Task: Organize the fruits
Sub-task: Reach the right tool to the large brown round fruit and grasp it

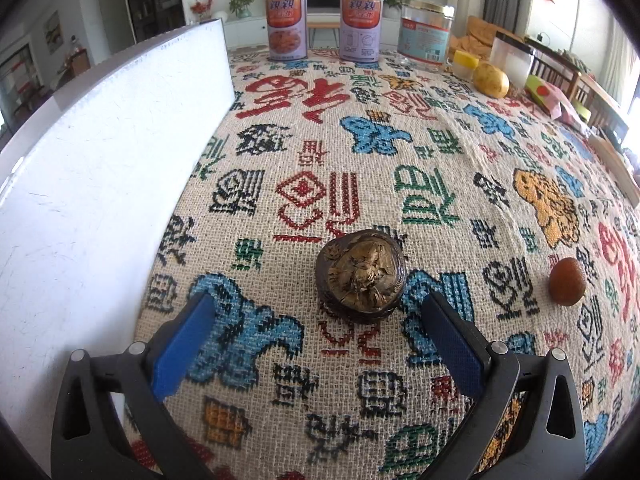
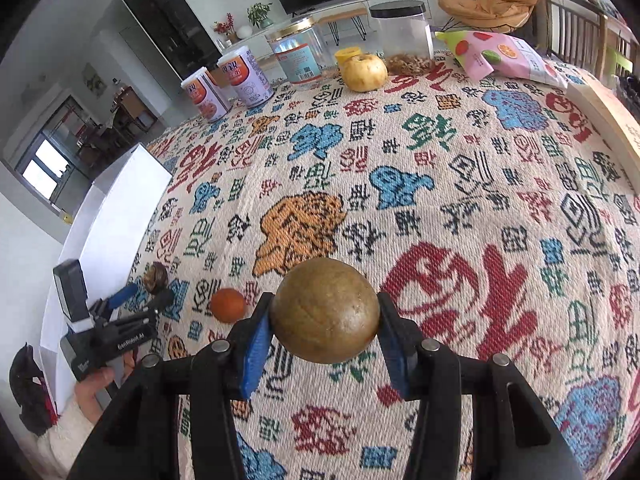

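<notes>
White foam board (image 1: 100,184) stands upright along the left edge of the table, against a woven tablecloth (image 1: 360,152) covered in red, blue, green and black characters. Just right of the board, the left gripper (image 1: 320,344) hangs above the cloth with its 2 blue-padded fingers (image 1: 182,354) spread wide and nothing between them; a dark, wrinkled brown fruit (image 1: 361,276) sits on the cloth just beyond the fingertips, untouched. Further right, a small reddish-brown fruit (image 1: 567,281) lies alone on the cloth, apart from the wrinkled one. In the right wrist view this same small fruit (image 2: 227,305) lies between the left gripper (image 2: 144,296), gripped from below by a hand (image 2: 98,394), and the right gripper (image 2: 325,316). The right gripper is clamped on a round olive-brown fruit (image 2: 325,311), its blue pads (image 2: 256,354) pressing on both sides and the fruit raised clear of the cloth. Along the far edge of the table, from left to right, stand 2 printed cans (image 2: 224,88), a clear jar with a gold lid (image 2: 298,54), a yellow-capped container (image 2: 346,54) with a yellowish apple-like fruit (image 2: 364,72) in front of it, a clear jar with a black lid (image 2: 402,36), and a pink snack bag (image 2: 504,58). A pale wooden board (image 2: 612,114) lies at the far right edge.
</notes>
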Demonstrator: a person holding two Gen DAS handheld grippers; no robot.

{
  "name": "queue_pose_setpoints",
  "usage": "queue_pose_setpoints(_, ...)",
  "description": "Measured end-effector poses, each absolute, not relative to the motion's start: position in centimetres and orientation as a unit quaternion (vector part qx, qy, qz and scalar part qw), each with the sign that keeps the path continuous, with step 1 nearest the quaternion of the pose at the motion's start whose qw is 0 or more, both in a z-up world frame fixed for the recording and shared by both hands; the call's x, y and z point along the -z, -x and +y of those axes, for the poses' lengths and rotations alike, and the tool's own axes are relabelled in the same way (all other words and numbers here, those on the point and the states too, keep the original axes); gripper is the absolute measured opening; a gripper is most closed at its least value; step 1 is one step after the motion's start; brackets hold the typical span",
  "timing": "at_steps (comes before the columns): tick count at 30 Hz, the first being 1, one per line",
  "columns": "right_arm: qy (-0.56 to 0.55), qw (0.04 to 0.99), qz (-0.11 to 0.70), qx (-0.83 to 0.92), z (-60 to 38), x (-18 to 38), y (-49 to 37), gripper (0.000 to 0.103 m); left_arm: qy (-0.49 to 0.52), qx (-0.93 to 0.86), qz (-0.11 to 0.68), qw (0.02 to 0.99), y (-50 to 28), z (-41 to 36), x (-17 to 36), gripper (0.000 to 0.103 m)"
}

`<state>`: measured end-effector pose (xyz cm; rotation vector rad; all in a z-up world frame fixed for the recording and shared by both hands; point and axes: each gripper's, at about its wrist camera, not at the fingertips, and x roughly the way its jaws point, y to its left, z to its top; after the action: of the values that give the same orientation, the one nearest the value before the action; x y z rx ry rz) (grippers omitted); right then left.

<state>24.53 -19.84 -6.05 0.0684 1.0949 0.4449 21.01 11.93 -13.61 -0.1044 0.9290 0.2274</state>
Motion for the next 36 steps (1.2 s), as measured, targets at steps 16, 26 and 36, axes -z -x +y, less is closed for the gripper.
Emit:
queue_pose_setpoints(16,0.058,0.878,0.453,-0.145,-16.8,10.7,-19.6,0.085,0.051,-0.109,0.447,0.887,-21.1,12.0,13.6,0.102)
queue_pose_setpoints(26,-0.034,0.887,0.445,-0.116,-19.0,11.9,-16.5,0.092,0.051,-0.109,0.447,0.887,-21.1,11.9,13.6,0.102)
queue_pose_setpoints(36,0.052,0.882,0.457,-0.105,-16.5,13.3,-16.5,0.103,0.051,-0.109,0.446,0.887,-21.1,11.9,13.6,0.102)
